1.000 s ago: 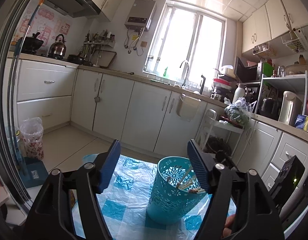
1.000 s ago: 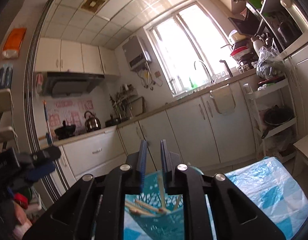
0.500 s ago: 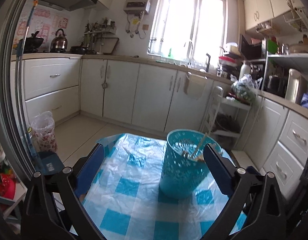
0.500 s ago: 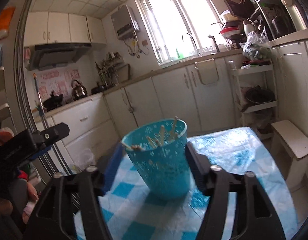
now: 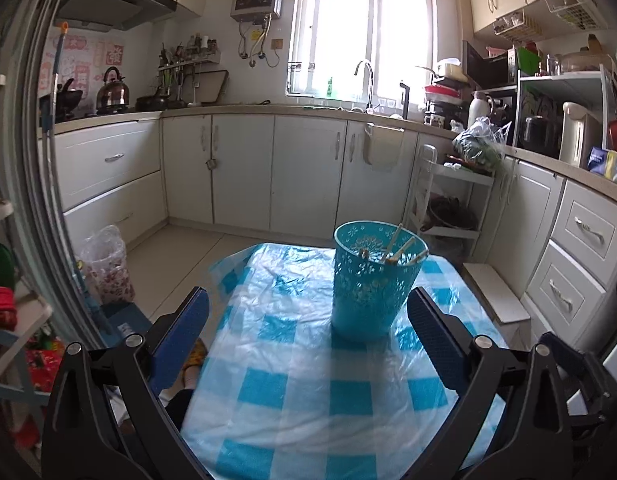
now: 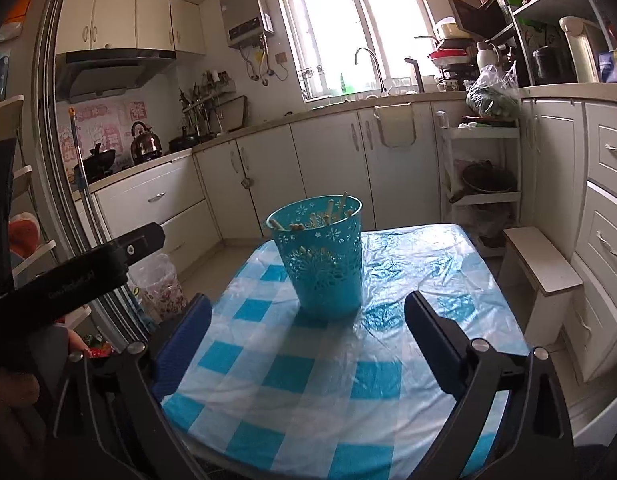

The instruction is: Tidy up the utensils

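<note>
A: Teal plastic basket (image 5: 374, 280) upright on the checked tablecloth (image 5: 308, 392), chopsticks (image 6: 328, 210) leaning inside. What changed?

B: A second ago the right gripper (image 6: 308, 332) was nearly shut over the rim; now its jaws are opening, nothing between them. Left gripper (image 5: 308, 324) wide, empty, backed off too.

A: So the drop's done?

B: Looks it. Count inside unclear through the cutouts. No loose utensils on the cloth.
</note>
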{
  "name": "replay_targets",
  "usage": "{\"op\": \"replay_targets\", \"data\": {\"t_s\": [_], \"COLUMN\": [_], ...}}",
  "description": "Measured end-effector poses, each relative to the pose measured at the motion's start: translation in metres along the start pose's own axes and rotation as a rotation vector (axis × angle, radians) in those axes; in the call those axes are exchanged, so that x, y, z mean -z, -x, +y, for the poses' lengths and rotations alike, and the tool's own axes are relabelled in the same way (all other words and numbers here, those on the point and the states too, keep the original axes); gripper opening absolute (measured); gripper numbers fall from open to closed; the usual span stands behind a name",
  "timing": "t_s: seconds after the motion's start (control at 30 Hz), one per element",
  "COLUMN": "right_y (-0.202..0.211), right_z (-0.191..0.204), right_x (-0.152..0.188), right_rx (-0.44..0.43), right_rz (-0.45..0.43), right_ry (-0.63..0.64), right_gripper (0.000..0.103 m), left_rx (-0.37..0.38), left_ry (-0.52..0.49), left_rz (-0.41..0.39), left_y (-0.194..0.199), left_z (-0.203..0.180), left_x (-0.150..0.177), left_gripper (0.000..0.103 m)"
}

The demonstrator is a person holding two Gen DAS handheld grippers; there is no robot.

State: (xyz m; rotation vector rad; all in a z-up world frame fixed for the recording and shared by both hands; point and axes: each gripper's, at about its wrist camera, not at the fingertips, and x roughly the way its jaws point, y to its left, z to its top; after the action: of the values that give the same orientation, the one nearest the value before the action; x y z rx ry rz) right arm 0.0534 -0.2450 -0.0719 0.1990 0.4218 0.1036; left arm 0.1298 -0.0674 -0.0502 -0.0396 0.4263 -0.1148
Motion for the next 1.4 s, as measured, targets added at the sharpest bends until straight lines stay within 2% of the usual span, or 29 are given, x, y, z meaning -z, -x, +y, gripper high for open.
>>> {"op": "replay_targets", "data": {"t_s": [0.17,0.3,0.43,0.6,0.67,0.77,0.97,1.4], "right_y": [0.022,0.041,0.064,0.091,0.103,0.118,0.133,0.140], "right_z": [0.013,0.017,0.029,0.052,0.060,0.065,0.070,0.077], "right_x": [0.000,-0.002,0.000,0.009,0.015,0.024,0.034,0.035], "right_rx": [0.026,0.052,0.054,0.061,0.061,0.065,0.076,0.079], "right_rz": [0.051,0.111,0.144,0.180,0.177,0.161,0.155,0.141], "right_ry": [-0.003,-0.064,-0.063,-0.047,-0.054,-0.061,-0.069,-0.061], "right_gripper": [0.095,0.095,0.095,0.095,0.095,0.096,0.095,0.095], "left_rx": [-0.036,-0.047,-0.021,-0.018,-0.024,-0.071,-0.071,-0.058], "left_ry": [-0.005,-0.005,0.029,-0.007,-0.045,-0.083,-0.025,-0.037], "left_rz": [0.053,0.062,0.145,0.172,0.192,0.187,0.188,0.183], "left_y": [0.033,0.062,0.086,0.117,0.127,0.143,0.161,0.173], "left_z": [0.008,0.014,0.023,0.024,0.022,0.023,0.034,0.034], "left_x": [0.000,-0.003,-0.007,0.000,0.004,0.012,0.021,0.024], "left_gripper": [0.095,0.095,0.095,0.095,0.095,0.095,0.095,0.095]}}
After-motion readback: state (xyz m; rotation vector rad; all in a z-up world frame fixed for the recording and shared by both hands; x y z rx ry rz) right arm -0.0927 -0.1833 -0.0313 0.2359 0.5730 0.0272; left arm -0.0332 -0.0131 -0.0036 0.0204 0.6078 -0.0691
